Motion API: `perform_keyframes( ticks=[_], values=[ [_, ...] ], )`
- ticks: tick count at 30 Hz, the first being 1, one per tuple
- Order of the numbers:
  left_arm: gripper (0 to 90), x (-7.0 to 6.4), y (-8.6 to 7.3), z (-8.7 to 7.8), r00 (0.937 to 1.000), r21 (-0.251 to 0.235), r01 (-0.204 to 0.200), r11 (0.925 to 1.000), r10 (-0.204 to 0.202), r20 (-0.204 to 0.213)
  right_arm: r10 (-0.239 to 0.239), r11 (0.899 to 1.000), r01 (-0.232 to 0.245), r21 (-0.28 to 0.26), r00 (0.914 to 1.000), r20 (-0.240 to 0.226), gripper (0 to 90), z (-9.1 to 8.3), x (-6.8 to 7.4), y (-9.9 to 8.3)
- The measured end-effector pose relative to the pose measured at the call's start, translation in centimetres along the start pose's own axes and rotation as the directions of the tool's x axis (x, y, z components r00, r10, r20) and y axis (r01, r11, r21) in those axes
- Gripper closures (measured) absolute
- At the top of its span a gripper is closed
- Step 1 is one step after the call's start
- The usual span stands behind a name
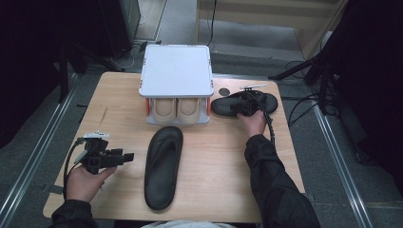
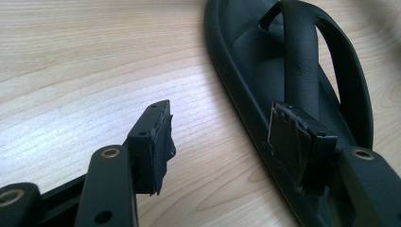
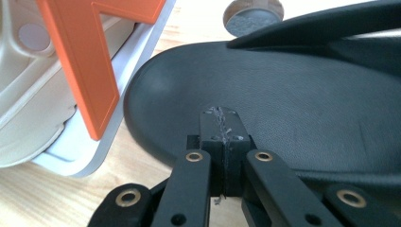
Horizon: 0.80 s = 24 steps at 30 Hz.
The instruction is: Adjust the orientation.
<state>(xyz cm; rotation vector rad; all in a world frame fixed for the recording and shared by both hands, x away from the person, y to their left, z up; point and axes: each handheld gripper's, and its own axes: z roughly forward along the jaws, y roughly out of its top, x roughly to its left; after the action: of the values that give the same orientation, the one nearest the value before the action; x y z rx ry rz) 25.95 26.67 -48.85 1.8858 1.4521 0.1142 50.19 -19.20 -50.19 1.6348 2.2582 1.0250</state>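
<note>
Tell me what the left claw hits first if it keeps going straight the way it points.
Most likely the near black sandal. The left claw is open and aimed at the sandal's side edge, one jaw already over its rim in the left gripper view. Depth is hard to judge.

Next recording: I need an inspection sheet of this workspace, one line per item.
Surface: light wooden table, a faint mark near its left side.
Job's things: one black sandal lies lengthwise in the middle; a second black sandal lies crosswise at the right of the white two-tier rack, which holds a pair of beige shoes on its lower tier.
Clutter: a small dark round disc behind the second sandal.
Grippers: left gripper has its jaws open beside the middle sandal; right gripper has its jaws shut, over the second sandal's sole.
Cables: one trails from each gripper; more lie on the floor.
Surroundings: grey floor, metal rails, dark stands.
</note>
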Motion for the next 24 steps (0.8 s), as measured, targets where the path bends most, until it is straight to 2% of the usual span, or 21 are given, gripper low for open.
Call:
perform_keyframes(
  ticks=[18,24],
  values=[
    [40.3,-0.3,1.9,1.3,0.9981,0.011,-0.050,0.9987,0.049,0.038,0.004,1.000,-0.004,0.018,1.0000,-0.001,90.0,-1.8,-0.9,-1.7],
    [40.2,-0.4,2.5,1.7,0.9975,0.008,-0.052,0.9986,0.052,0.048,0.014,1.000,-0.014,0.024,0.9999,-0.002,90.0,-2.4,-1.4,-2.3]
  ],
)
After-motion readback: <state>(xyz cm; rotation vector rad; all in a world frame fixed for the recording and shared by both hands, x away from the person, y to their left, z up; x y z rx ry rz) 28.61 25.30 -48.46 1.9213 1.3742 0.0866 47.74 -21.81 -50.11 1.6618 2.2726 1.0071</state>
